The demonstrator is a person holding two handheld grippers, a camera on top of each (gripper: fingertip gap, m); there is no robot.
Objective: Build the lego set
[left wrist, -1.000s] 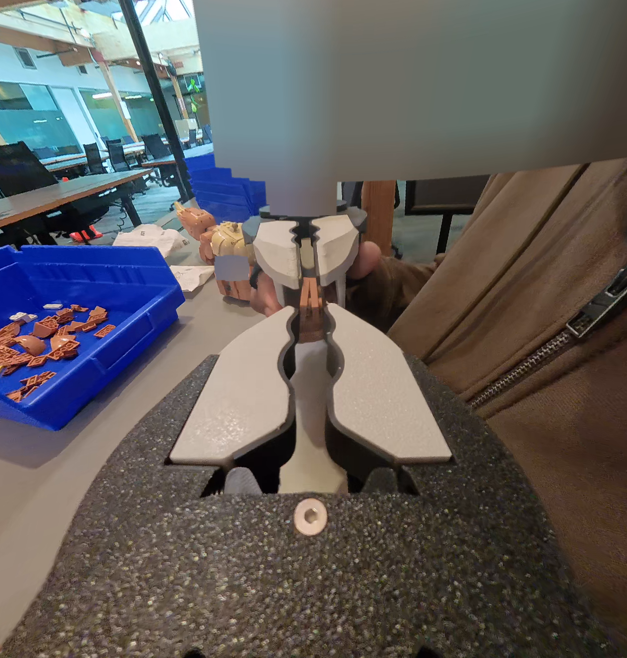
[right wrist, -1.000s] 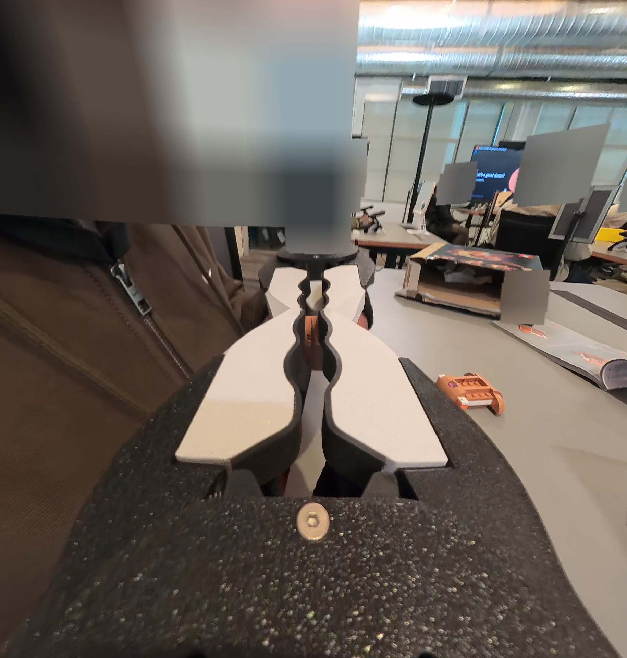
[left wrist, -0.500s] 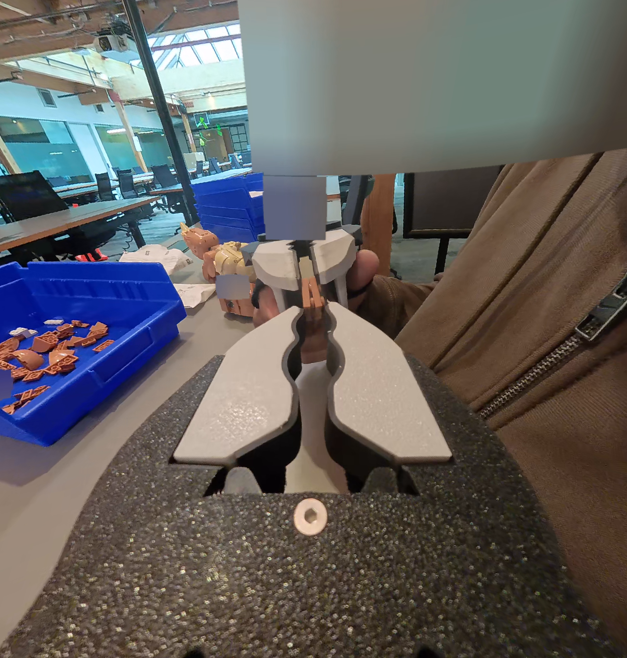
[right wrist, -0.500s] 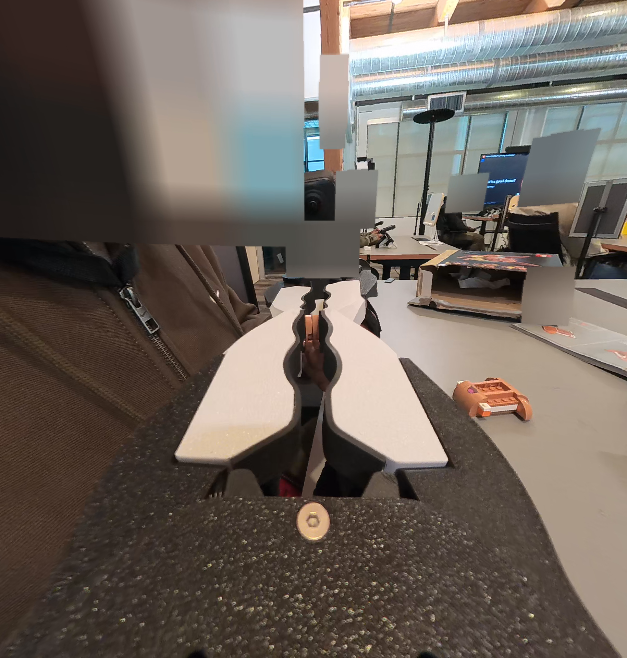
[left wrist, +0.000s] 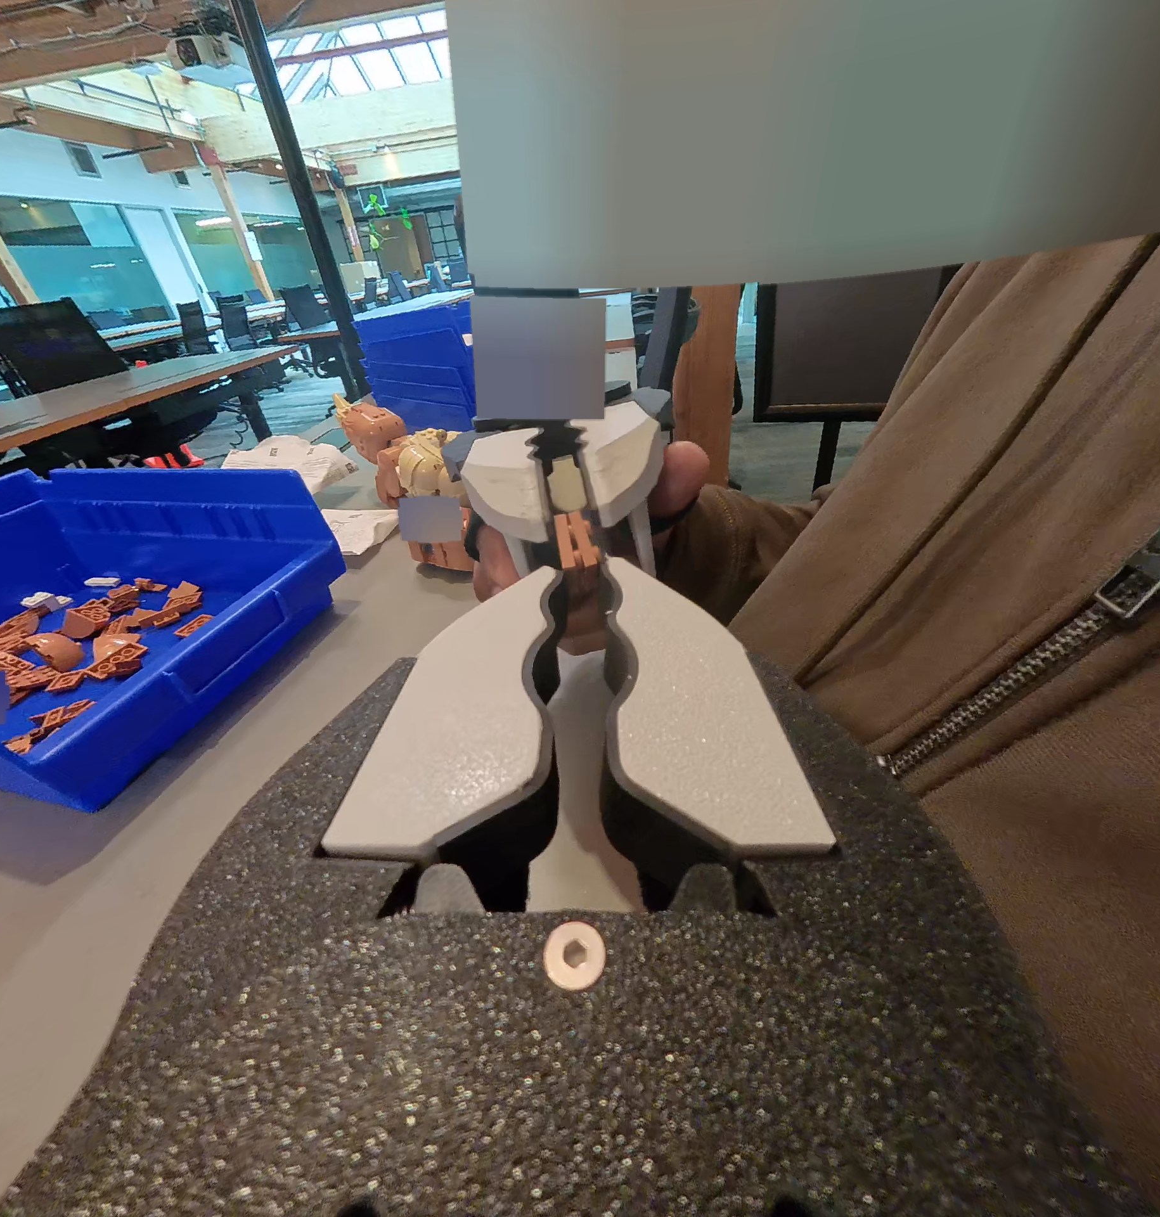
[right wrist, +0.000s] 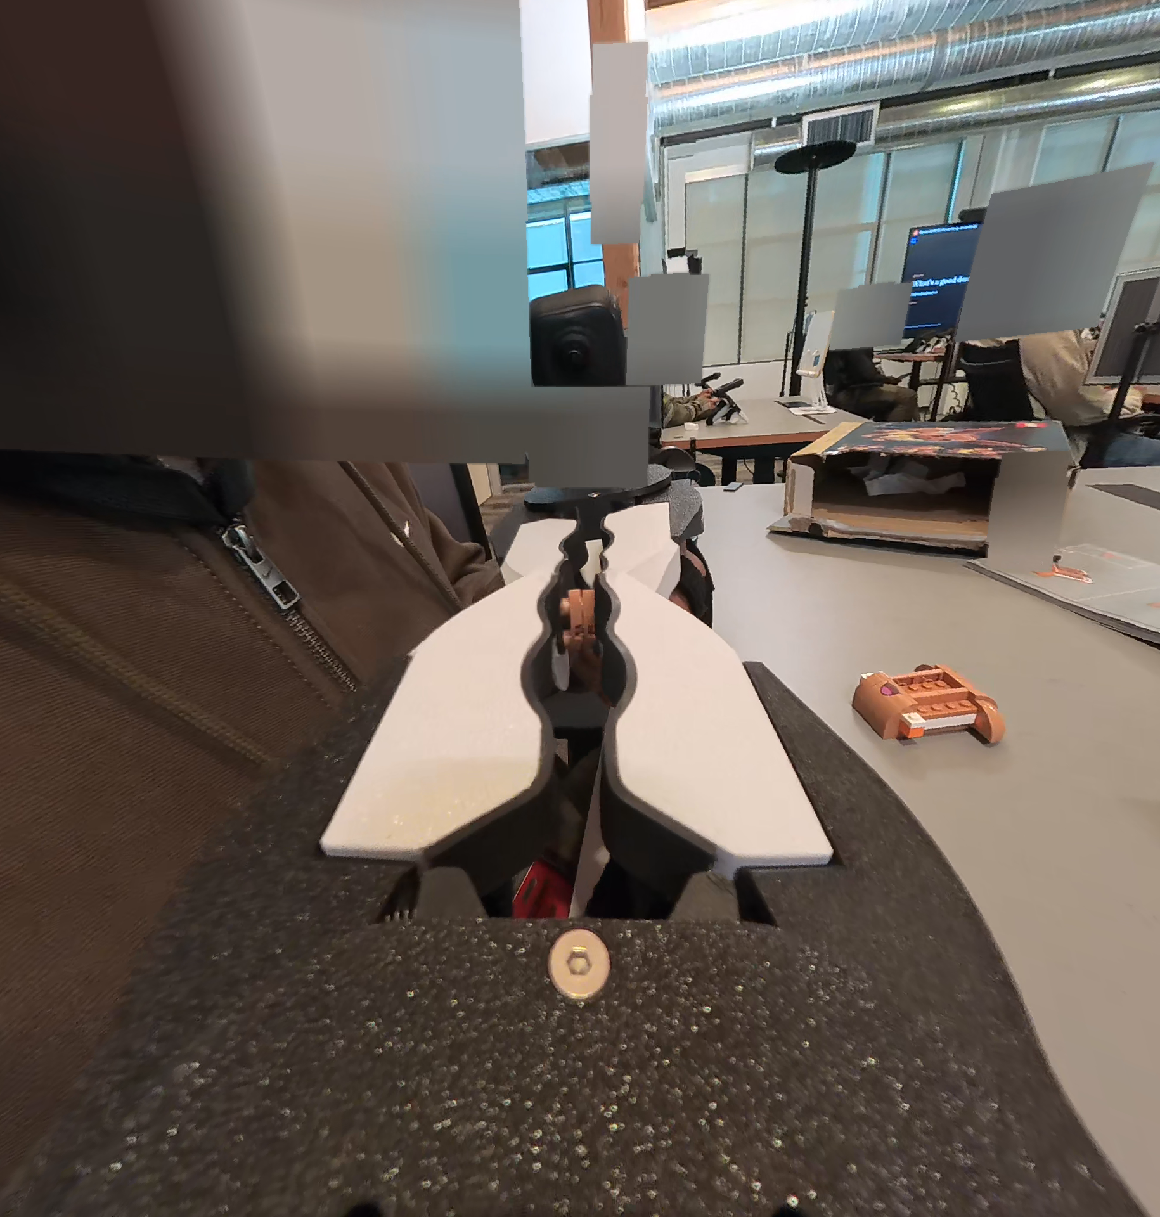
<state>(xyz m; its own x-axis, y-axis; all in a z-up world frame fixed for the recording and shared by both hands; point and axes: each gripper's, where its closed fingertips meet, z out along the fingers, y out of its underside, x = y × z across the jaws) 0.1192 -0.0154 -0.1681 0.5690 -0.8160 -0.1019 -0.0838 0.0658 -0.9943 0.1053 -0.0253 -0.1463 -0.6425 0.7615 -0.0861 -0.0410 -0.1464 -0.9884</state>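
We hold the two grippers tip to tip in front of our brown jacket (left wrist: pixel 999 658), above the grey table (left wrist: pixel 50 922). The left gripper (left wrist: pixel 580 586) has its fingers drawn narrow around a small brown lego piece (left wrist: pixel 580 596). Facing it, the right gripper (right wrist: pixel 580 593) is likewise pinched nearly closed on a brown piece (right wrist: pixel 577 616); the two pieces meet between the tips, though we cannot tell whether they are joined.

In the left view, just past our fingers, a hand (left wrist: pixel 679 474) wraps the other gripper. A blue bin (left wrist: pixel 189 593) with loose brown bricks (left wrist: pixel 70 652) sits to the left, and beyond it stand a tan and brown model (left wrist: pixel 413 474) and white papers (left wrist: pixel 287 458).

In the right view, a small brown sub-build (right wrist: pixel 926 711) lies alone on the table, well apart from us. Farther off lie a booklet (right wrist: pixel 1091 593) and an open box (right wrist: pixel 893 500).
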